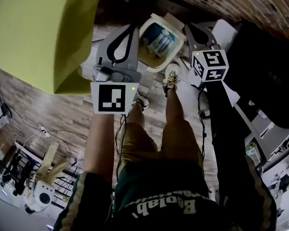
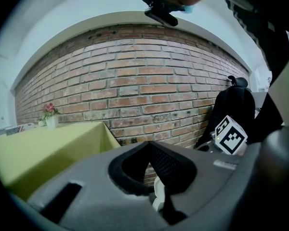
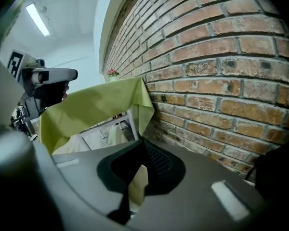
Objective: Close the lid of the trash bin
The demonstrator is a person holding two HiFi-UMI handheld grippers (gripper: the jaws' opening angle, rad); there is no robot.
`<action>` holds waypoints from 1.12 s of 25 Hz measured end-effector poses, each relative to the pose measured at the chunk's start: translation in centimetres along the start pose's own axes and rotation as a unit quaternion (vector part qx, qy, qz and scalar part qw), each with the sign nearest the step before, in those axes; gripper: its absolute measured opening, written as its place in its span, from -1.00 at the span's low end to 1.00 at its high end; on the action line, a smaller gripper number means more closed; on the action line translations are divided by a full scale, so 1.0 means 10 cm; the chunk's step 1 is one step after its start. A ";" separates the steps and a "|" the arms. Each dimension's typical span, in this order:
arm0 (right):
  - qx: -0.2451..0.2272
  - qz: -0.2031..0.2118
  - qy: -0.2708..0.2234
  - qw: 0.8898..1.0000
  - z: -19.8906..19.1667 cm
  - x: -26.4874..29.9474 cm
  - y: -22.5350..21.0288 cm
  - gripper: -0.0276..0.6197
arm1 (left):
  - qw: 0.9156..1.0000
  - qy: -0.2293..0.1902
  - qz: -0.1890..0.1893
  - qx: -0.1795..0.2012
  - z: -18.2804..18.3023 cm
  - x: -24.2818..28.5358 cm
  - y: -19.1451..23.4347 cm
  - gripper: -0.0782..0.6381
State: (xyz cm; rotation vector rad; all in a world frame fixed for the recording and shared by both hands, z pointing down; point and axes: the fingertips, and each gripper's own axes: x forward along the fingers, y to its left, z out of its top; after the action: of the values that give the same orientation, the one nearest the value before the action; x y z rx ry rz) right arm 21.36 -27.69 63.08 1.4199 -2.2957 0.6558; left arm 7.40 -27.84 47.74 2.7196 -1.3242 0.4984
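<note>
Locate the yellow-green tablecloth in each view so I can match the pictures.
Head view: the yellow-green tablecloth fills the upper left corner.
Left gripper view: the tablecloth lies at lower left, in front of the wall.
Right gripper view: the tablecloth hangs left of centre, beside the wall.
Shared landmark: the brick wall, seen in all three.

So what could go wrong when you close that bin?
The blue-and-white packet in the open cream plastic trash bin might sit high and stop it closing. The left tongs and right tongs are both shut, so a push could slip off. The yellowish shoe beside the bin could knock it.
</note>
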 end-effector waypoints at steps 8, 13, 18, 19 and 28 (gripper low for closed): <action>0.008 0.019 0.007 1.000 -0.15 0.03 0.34 -0.88 | 1.000 -0.003 0.008 -0.008 -0.08 -0.16 0.06 -0.76; 0.013 0.032 0.019 0.999 -0.31 0.07 0.59 -0.88 | 1.000 0.002 0.012 -0.012 -0.17 -0.30 0.12 -0.76; -0.003 0.042 0.041 0.998 -0.50 0.11 0.83 -0.88 | 1.000 0.006 0.013 -0.012 -0.23 -0.43 0.18 -0.76; -0.006 0.042 0.045 0.998 -0.53 0.12 0.86 -0.88 | 1.000 0.006 0.014 -0.013 -0.24 -0.45 0.20 -0.76; -0.003 0.048 0.075 0.996 -0.85 0.21 1.10 -0.88 | 1.000 0.010 0.010 -0.028 -0.42 -0.61 0.25 -0.76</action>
State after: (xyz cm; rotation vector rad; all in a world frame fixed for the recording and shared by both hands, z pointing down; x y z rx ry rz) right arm 11.05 -20.23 69.02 1.2204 -2.2569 0.7560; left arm 0.82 -23.93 49.59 2.6514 -1.3423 0.4820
